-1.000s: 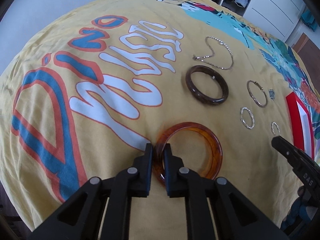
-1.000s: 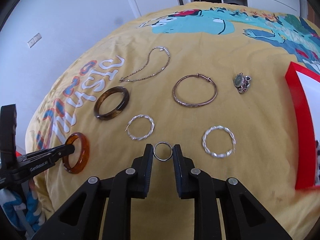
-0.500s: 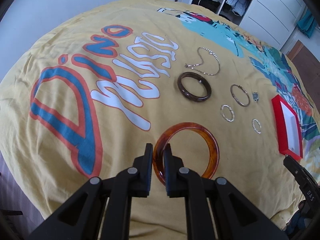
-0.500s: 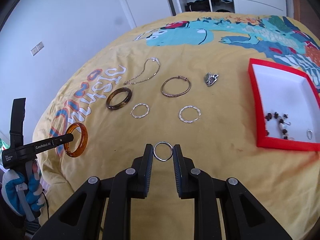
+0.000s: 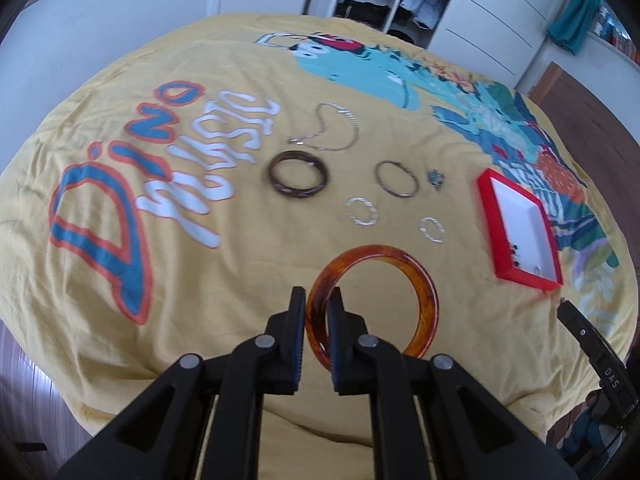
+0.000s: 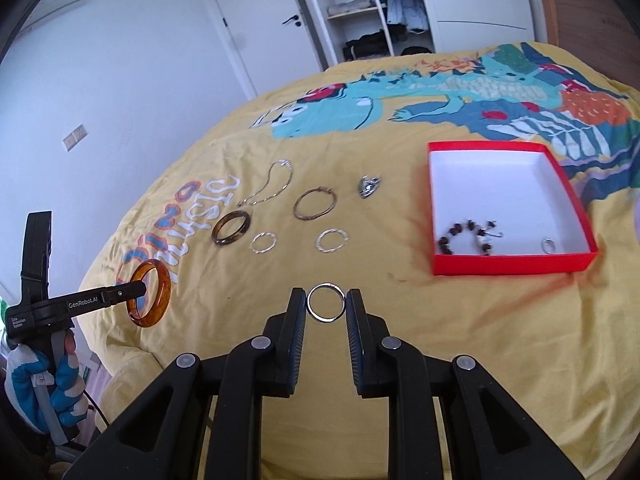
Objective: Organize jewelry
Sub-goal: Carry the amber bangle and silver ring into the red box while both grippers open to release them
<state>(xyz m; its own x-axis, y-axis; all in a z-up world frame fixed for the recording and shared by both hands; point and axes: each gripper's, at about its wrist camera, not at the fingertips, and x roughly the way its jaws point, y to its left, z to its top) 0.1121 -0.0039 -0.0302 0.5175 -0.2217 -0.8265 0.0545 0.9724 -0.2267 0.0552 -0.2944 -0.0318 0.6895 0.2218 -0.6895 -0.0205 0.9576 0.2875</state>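
While both grippers hang above the yellow bedspread (image 6: 400, 320), the left gripper (image 5: 318, 308) has its fingers clamped on the rim of an amber bangle (image 5: 416, 280), and the right gripper (image 6: 326, 304) pinches a silver ring (image 6: 326, 285) between its fingers. Red box (image 6: 512, 262) at 2 o'clock in the right wrist view, beaded bracelet (image 6: 464, 236) inside. Dark bangle (image 6: 232, 227) and chain (image 6: 268, 192) at 11 o'clock.
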